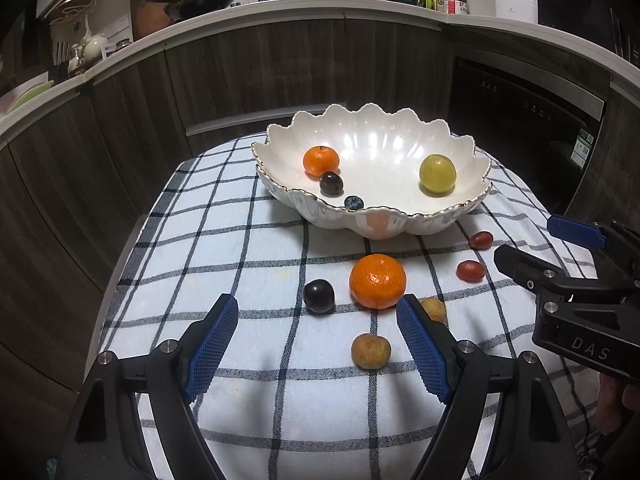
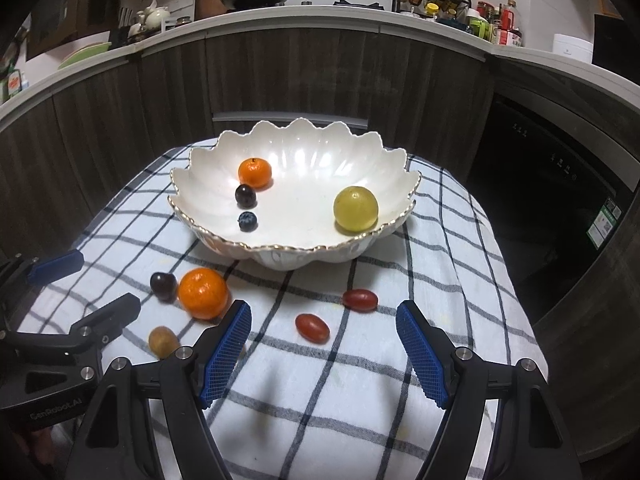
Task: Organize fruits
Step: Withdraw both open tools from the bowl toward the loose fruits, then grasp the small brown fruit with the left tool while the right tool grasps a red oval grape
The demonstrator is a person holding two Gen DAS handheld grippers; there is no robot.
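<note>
Fruits lie partly in a white scalloped bowl [image 1: 372,152] and partly on the checked cloth [image 1: 248,240] in front of it. Inside the bowl sit four pieces: a small mandarin [image 1: 321,161] at the far left, a dark plum [image 1: 331,183] touching its near side, a blueberry [image 1: 354,202] by the near rim, and a yellow-green round fruit [image 1: 437,173] alone on the right.

Left gripper [image 1: 318,316] hangs released, its blue pads wide apart and holding nothing. Just beyond its fingertips, between them, lie a second dark plum [image 1: 318,296] and a large mandarin [image 1: 377,281], the mandarin close to the right fingertip. One brownish-yellow small fruit [image 1: 371,351] lies between the jaws near the right pad; another of the same kind [image 1: 434,309] shows partly behind that pad.

Right gripper [image 2: 323,316] is likewise spread wide and carries nothing. A red grape tomato [image 2: 312,328] lies between its fingertips, and a second one [image 2: 360,300] just beyond them, nearer the bowl. The large mandarin is just beside the outer side of its left fingertip.
</note>
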